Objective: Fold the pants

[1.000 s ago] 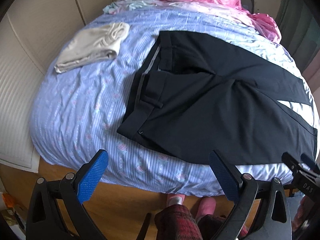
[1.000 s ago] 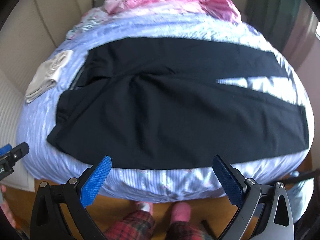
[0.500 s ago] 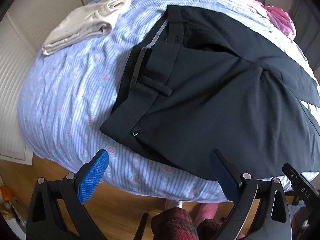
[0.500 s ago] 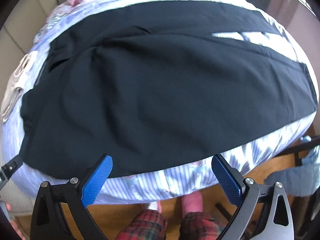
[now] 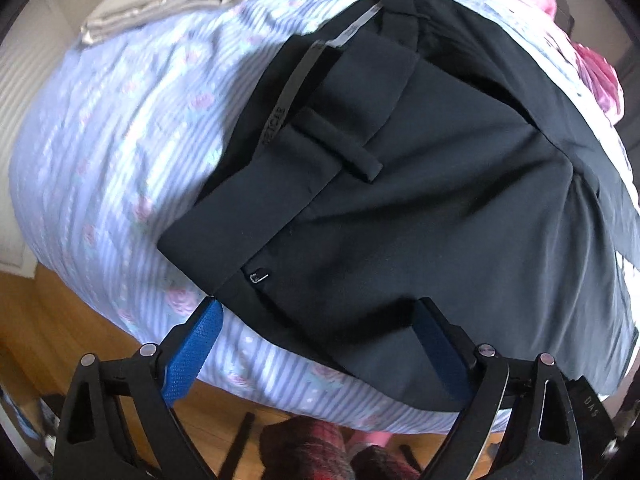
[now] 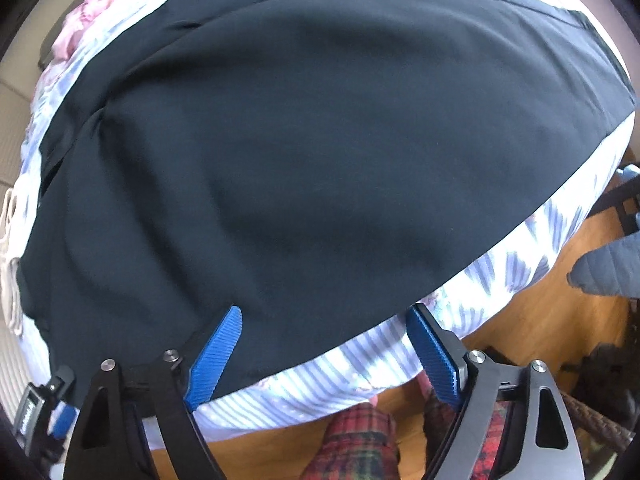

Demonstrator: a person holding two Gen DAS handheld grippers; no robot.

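Black trouser cloth covers most of both views: the pants (image 5: 420, 184) lie spread flat on the striped, rose-printed bedsheet (image 5: 120, 152), waistband toward the folded beige garment (image 5: 160, 0) and legs running away from it, so the whole near long edge hangs close to the side of the bed where the person stands. Laid out like that, the pants seem ready for a first lengthwise fold, and both tools are aimed at that near edge. The left gripper (image 5: 316, 344) hovers at the waistband corner of the pants, its blue pads apart with the hem of cloth between them but not pinched; its jaws have just been closing a little. The right gripper (image 6: 324, 344) sits farther along the same edge of the pants, over the leg, also apart and likewise just narrowing, one pad over the black cloth and the other over the bedsheet beyond it. Taking the edge at two spread points would probably keep it straight when lifted. Below the pants' edge, plaid trouser legs (image 6: 360, 440) and the wooden floor (image 5: 80, 320) show.
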